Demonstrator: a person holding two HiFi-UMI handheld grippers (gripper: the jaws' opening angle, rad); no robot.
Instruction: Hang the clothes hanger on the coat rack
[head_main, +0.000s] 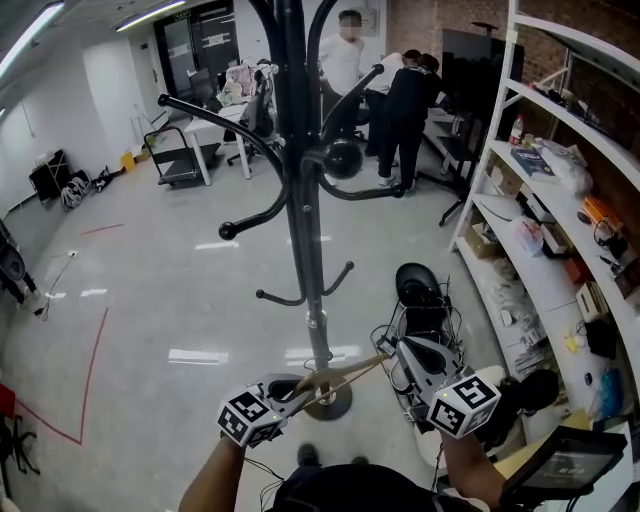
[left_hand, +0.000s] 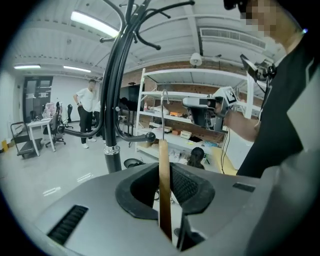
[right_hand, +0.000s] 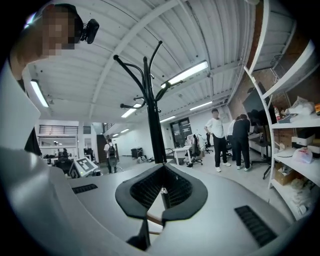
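Left gripper (head_main: 303, 390) is clamped on one arm of the wooden clothes hanger (head_main: 345, 376), whose metal hook (left_hand: 164, 100) is seen beyond the jaws. The hanger is held low, just before the black coat rack (head_main: 303, 200), not yet hung. Its other end is pinched by the right gripper (head_main: 392, 358).

Black coat rack (head_main: 303, 230), light-brown wooden hanger (head_main: 345, 373), grey floor (head_main: 180, 290), white shelving (head_main: 545, 270)

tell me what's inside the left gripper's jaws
A wooden clothes hanger, seen edge-on, clamped between the pads of the left gripper; its metal hook rises above. Its lower end is covered by the gripper's body.
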